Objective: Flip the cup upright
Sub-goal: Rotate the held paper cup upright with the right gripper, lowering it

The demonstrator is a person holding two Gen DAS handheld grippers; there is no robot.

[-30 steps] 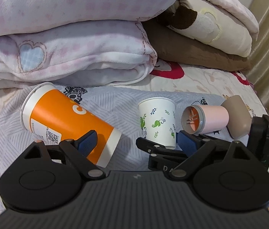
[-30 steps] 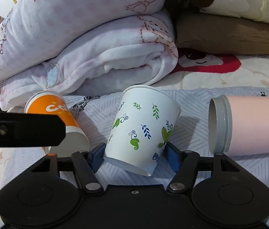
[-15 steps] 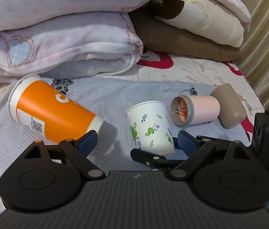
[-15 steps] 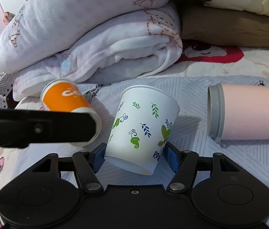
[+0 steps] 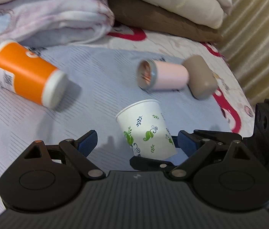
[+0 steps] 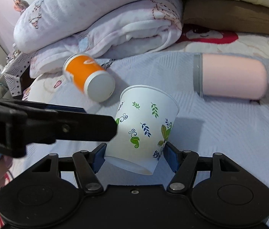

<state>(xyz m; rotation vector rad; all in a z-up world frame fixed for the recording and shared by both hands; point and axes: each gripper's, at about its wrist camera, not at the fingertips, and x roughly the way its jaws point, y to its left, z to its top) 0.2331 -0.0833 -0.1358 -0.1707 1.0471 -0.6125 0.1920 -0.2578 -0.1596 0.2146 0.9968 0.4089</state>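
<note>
Paper cup (image 6: 146, 127) clamped low near its base by right tongs (image 6: 134, 153), tilted mouth-up above mid-bed blanket (image 6: 220, 133) for upright set-down; left tongs (image 5: 136, 140) spread wide, empty.

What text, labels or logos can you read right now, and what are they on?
Orange cup: white label with a QR code and small print, too blurred to read; the white logo lettering on its side is only partly shown, not legible.
White leaf-print cup: small dark print near the base, too small to read.
Left gripper: white letters on its body at the frame edge, cut off and blurred.
Nothing else readable.
</note>
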